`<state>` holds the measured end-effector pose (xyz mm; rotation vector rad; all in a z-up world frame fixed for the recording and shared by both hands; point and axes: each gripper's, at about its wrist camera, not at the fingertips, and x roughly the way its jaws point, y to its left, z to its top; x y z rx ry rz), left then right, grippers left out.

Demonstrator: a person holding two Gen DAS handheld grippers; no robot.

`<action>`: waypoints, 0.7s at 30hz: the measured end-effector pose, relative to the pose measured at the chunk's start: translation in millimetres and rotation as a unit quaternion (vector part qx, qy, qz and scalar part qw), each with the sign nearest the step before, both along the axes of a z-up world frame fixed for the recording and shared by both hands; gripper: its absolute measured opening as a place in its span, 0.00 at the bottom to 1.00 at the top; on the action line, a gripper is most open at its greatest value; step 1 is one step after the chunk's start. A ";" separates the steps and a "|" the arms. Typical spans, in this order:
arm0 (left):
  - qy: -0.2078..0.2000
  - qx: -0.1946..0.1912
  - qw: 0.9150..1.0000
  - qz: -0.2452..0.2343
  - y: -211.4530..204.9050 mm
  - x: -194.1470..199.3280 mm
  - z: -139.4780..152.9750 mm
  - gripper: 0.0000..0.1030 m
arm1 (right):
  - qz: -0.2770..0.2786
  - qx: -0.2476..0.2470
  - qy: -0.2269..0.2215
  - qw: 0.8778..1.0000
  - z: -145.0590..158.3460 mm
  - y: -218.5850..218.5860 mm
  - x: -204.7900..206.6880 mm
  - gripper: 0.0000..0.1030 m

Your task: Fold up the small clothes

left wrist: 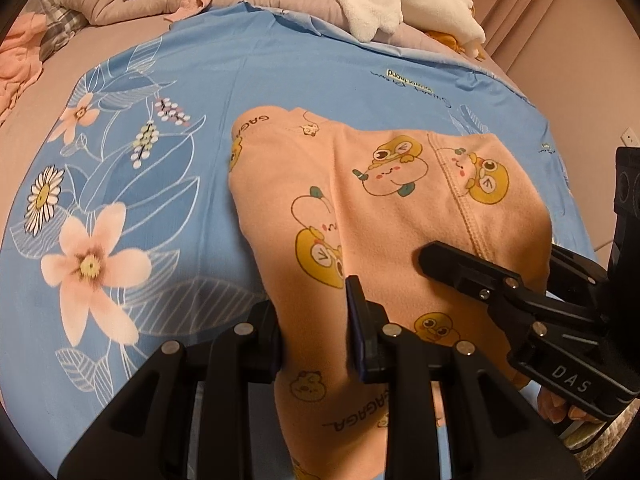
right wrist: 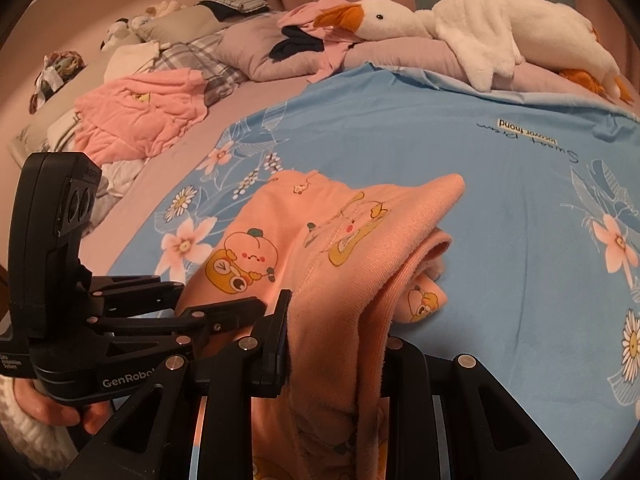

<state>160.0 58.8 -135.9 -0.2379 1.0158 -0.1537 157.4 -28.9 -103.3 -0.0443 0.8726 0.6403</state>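
While both grippers pinch one edge of the peach cartoon-print garment (left wrist: 384,216), it drapes forward onto the blue flowered sheet (left wrist: 160,128) on the bed. The left gripper (left wrist: 316,332) clamps a thin layer; the right gripper (right wrist: 332,344) holds a thicker bunched fold. Uneven lowering could skew the fold, or the bulky side may slip free.

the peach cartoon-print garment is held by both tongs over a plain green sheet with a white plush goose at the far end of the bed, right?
Not quite. The peach cartoon-print garment is held by both tongs, and the white plush goose lies at the far end, but the sheet is blue with a flower print, not plain green. The left wrist view shows it.
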 end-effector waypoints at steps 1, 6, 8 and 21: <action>-0.002 0.001 1.000 0.000 -0.2 1.8 0.4 0.26 | -0.002 0.001 0.000 1.000 -0.2 -0.6 1.1 0.27; 0.003 0.009 1.000 -0.001 -2.2 13.5 -6.8 0.27 | -0.010 0.002 0.004 1.000 -7.5 -2.2 10.8 0.27; 0.008 0.013 1.000 -0.002 -2.8 15.5 -10.6 0.27 | -0.011 -0.003 0.008 1.000 -11.7 -1.6 13.1 0.27; 0.015 0.019 1.000 0.003 1.4 21.0 -19.8 0.39 | -0.026 -0.008 0.038 0.999 -26.4 -11.7 23.3 0.27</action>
